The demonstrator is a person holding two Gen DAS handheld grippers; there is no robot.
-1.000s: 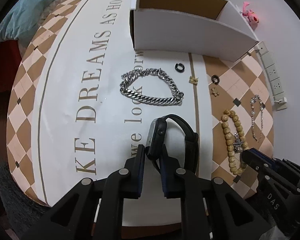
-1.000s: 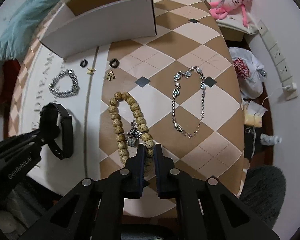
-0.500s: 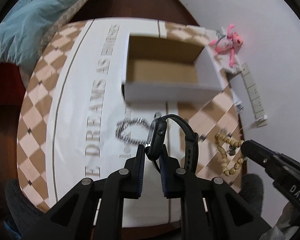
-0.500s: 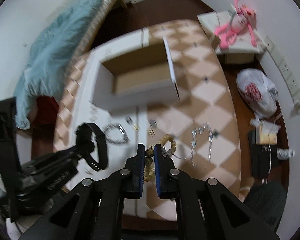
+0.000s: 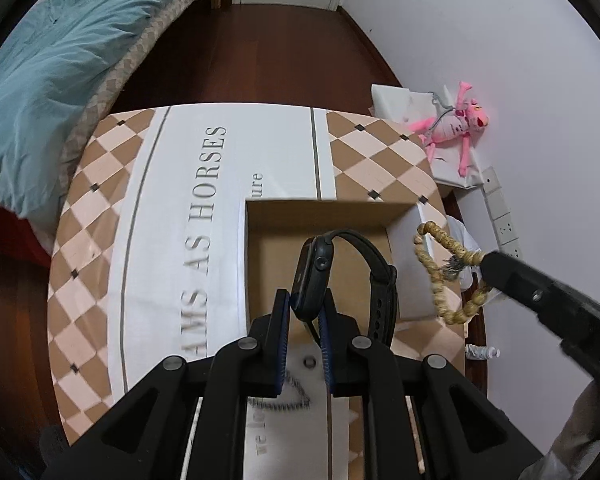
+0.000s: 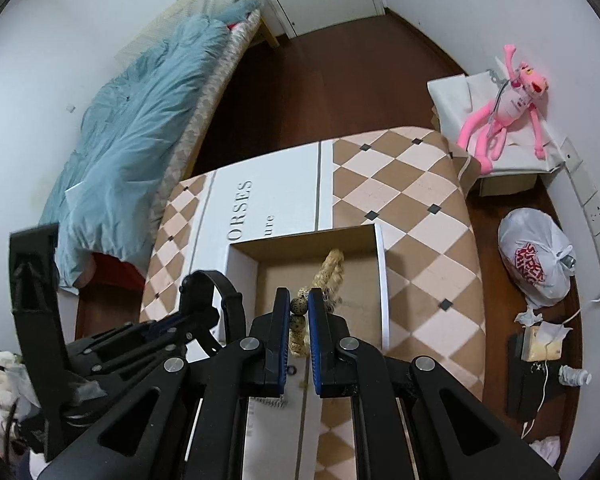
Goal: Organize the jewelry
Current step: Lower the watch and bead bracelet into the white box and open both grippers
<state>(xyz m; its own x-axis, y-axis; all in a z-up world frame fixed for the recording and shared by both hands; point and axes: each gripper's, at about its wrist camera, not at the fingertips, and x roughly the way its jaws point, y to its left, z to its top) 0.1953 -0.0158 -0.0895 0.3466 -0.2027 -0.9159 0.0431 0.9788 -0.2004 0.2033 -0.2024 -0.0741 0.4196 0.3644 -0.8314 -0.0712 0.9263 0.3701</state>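
Holding a black smartwatch [image 5: 318, 276] by its case between the blue pads, left gripper [image 5: 305, 320] with jaws narrowed tight on it, strap looping out to the right. Raised above the open cardboard box [image 5: 260, 264], watch over the box's brown floor. Seen from the right wrist camera: same watch [image 6: 216, 300] at the left, gripped by the left gripper [image 6: 188, 320] near the box's [image 6: 382, 280] left wall.

Pinching a wooden bead bracelet [image 6: 328, 276] in the right gripper [image 6: 299, 312], jaws nearly closed on a speckled bead, rest of the strand hanging forward above the box interior. From the left wrist camera: bracelet [image 5: 440, 276] dangling as an open loop from the tip of the right gripper [image 5: 488, 264], just beside the box's right wall, a small grey tassel or charm at its middle, blurred.

Resting on the bench [image 5: 160, 240], covered with a cloth of brown and cream diamonds and a white band with grey lettering: the box near the middle, a silver chain bracelet [image 5: 278, 398] close under the left gripper's fingers, partly hidden. A small dark ring [image 5: 309, 361] between the pads, also on the cloth.

Around the bench: bed with teal blanket [image 5: 52, 64] at left, pink plush toy [image 5: 456, 120] against the wall at right, white plastic bag [image 6: 536, 264] on the wooden floor.
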